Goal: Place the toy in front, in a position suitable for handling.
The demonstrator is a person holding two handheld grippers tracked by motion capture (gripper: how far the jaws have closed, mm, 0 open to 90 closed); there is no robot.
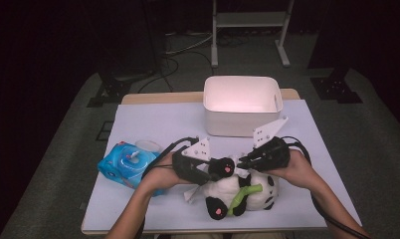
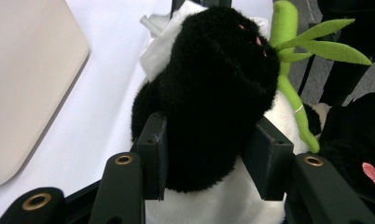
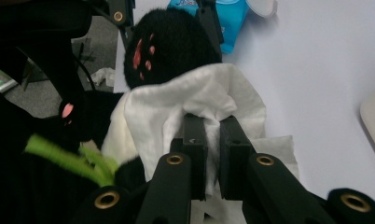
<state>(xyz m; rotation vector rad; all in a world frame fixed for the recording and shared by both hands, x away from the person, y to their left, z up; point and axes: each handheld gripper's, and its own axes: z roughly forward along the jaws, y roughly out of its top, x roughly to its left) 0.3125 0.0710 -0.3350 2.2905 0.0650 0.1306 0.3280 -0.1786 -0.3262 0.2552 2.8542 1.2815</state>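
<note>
A black-and-white panda plush (image 1: 240, 194) holding a green bamboo sprig (image 1: 245, 195) lies near the table's front edge. My left gripper (image 1: 219, 169) is shut on one black paw (image 2: 213, 84), and its jaws squeeze the fur from both sides. That paw (image 3: 169, 44) is lifted, with its pink pads facing my right gripper (image 1: 241, 163). The right gripper (image 3: 212, 140) is shut on a white wipe (image 3: 190, 102), which drapes against the underside of the held paw. The bamboo (image 2: 288, 70) rises just behind the paw.
A white plastic bin (image 1: 242, 104) stands at the back centre of the white table (image 1: 153, 119). A blue wet-wipe pack (image 1: 126, 164) with a round lid lies at the left, close to the person's left forearm. A metal frame stands on the floor beyond.
</note>
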